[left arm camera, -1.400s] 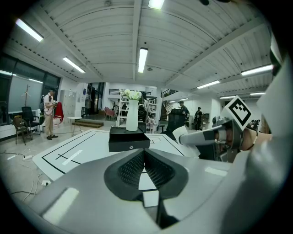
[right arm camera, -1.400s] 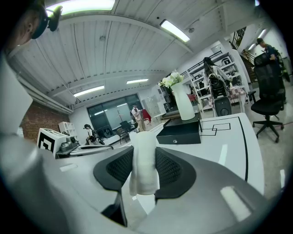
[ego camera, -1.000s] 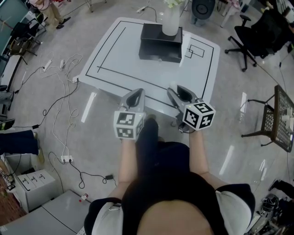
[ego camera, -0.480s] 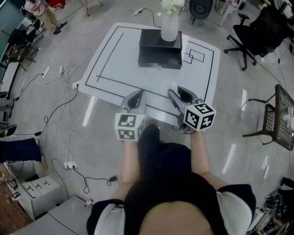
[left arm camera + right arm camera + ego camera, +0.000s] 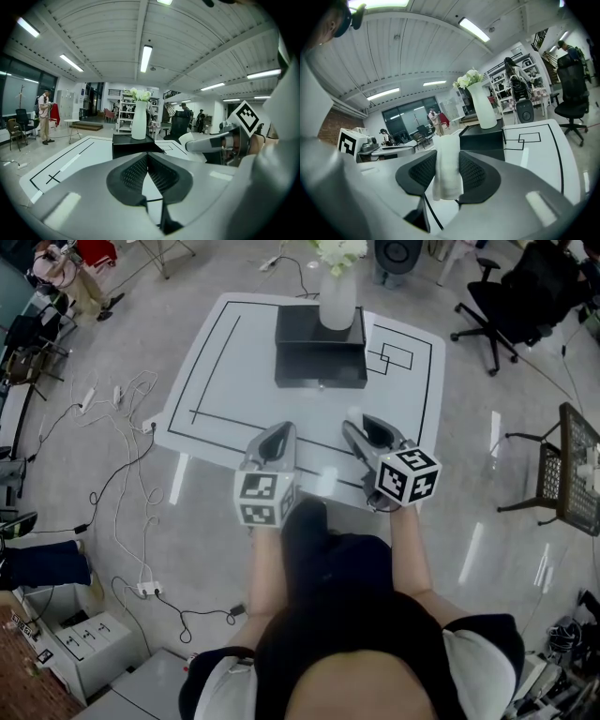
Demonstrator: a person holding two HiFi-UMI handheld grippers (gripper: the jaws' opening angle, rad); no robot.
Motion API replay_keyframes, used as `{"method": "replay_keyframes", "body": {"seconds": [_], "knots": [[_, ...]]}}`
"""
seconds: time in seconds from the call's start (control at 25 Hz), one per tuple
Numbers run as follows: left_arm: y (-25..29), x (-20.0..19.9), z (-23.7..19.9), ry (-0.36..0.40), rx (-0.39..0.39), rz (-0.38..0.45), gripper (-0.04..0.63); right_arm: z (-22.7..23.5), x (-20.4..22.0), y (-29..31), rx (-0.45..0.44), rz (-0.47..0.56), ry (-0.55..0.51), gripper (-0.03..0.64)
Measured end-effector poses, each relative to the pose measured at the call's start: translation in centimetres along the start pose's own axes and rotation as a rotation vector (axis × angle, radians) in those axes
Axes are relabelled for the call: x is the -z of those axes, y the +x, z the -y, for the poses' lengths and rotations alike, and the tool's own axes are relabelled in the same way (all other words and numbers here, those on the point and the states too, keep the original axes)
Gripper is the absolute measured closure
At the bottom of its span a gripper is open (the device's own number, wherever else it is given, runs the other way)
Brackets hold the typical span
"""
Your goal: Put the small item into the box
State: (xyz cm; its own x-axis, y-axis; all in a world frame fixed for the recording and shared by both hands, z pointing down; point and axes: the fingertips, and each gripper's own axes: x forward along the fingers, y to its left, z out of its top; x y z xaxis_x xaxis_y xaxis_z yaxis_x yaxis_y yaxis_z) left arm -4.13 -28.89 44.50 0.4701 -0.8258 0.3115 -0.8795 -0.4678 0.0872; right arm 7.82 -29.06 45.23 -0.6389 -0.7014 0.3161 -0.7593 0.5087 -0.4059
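Over the last second the desk point(image 5: 220, 371) has slid nearer in the head view. The left gripper point(image 5: 278, 433) and right gripper point(image 5: 362, 427) now hang over its near edge, and the black box point(image 5: 319, 360), with a white vase point(image 5: 337, 304) on top, stands by the far edge.

Left gripper view: the fingers point(image 5: 133, 173) meet with nothing between them.

Right gripper view: the fingers pinch the small white item point(image 5: 447, 171), upright, with the box straight ahead.

This looks like the carry step. Next comes a reach across the desk; the box seems closed, so the free left gripper likely has to open it first.
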Motion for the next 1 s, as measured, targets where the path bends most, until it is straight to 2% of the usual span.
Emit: {"method": "replay_keyframes", "body": {"seconds": [1.0], "knots": [[7.1, -2.1, -5.5, -0.010, 0.082, -0.027, 0.588, 3.0, -3.3, 7.1, 0.072, -0.004, 0.014, 0.475]]}}
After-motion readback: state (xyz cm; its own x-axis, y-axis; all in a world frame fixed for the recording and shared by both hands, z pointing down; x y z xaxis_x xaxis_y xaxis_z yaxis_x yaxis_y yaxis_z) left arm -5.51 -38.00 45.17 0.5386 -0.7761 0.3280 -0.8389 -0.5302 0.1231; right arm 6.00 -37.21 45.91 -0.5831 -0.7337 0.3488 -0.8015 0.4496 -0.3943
